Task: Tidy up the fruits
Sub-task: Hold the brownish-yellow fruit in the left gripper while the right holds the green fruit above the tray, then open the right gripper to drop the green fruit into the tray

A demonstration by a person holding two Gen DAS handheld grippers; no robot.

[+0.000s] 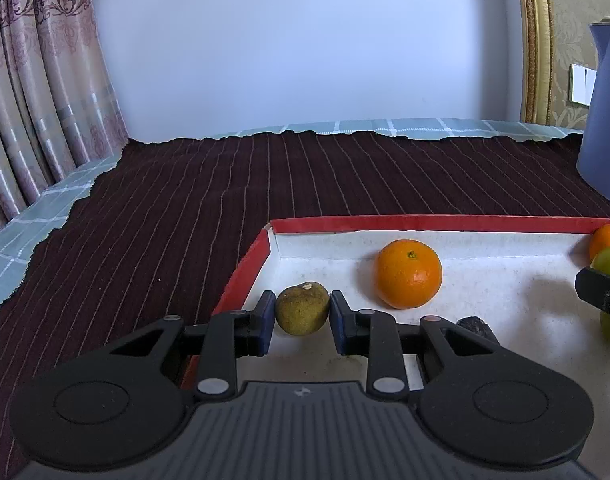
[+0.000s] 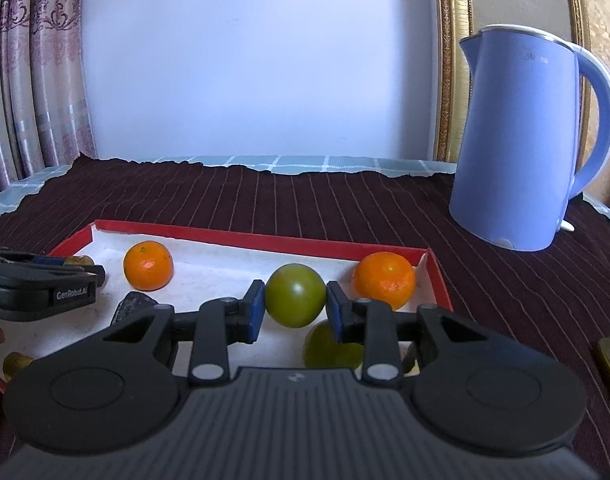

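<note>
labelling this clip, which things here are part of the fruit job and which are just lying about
Job:
left gripper around brownish-green fruit
right gripper around green fruit
oranges
red-rimmed tray

Lying about:
blue kettle
striped cloth
curtain

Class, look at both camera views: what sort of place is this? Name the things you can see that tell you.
Probably a room in a home, perhaps a bedroom or sitting room. Patterned curtains hang at the left, a blue electric kettle stands on a cloth-covered table, and a gilt frame leans on the wall.
</note>
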